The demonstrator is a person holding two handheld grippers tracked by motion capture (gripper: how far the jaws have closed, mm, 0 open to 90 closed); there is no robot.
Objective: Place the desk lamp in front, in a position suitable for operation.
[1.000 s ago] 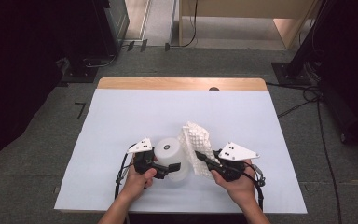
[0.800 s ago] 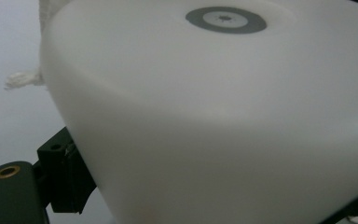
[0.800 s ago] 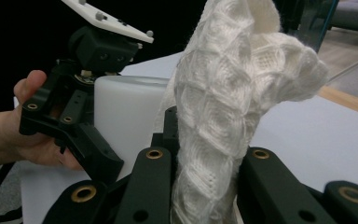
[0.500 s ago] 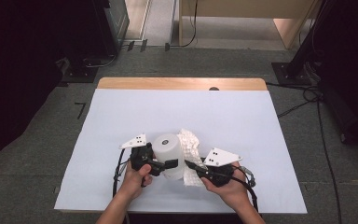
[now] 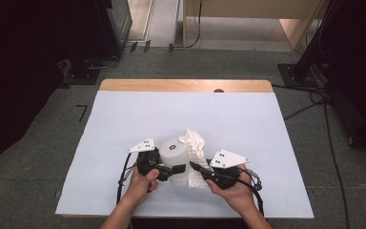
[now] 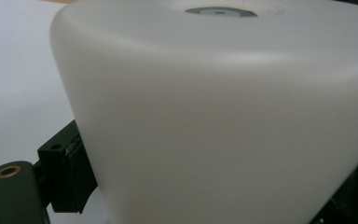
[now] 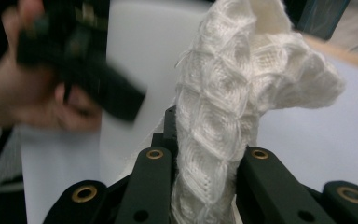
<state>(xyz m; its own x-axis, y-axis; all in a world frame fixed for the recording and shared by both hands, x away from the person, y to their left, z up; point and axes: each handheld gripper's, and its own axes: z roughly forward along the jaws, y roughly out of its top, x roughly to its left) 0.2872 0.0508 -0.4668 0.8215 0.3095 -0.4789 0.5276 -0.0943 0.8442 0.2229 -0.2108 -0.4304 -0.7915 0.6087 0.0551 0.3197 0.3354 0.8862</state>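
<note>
**Cup and Cloth Held at Desk Front**

Left tongs (image 5: 171, 171) clamp the white frosted cup (image 5: 174, 153), upright near the desk (image 5: 124, 124) front edge. Right tongs (image 5: 196, 168) pinch the white knitted cloth (image 7: 223, 116), which touches the cup's right side.

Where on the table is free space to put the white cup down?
The sheet is bare across its far half, from the wooden edge down to the cloth, and along both side strips. It is crowded at the near middle, where the left tongs hold the cup and the right tongs grip the cloth.
</note>
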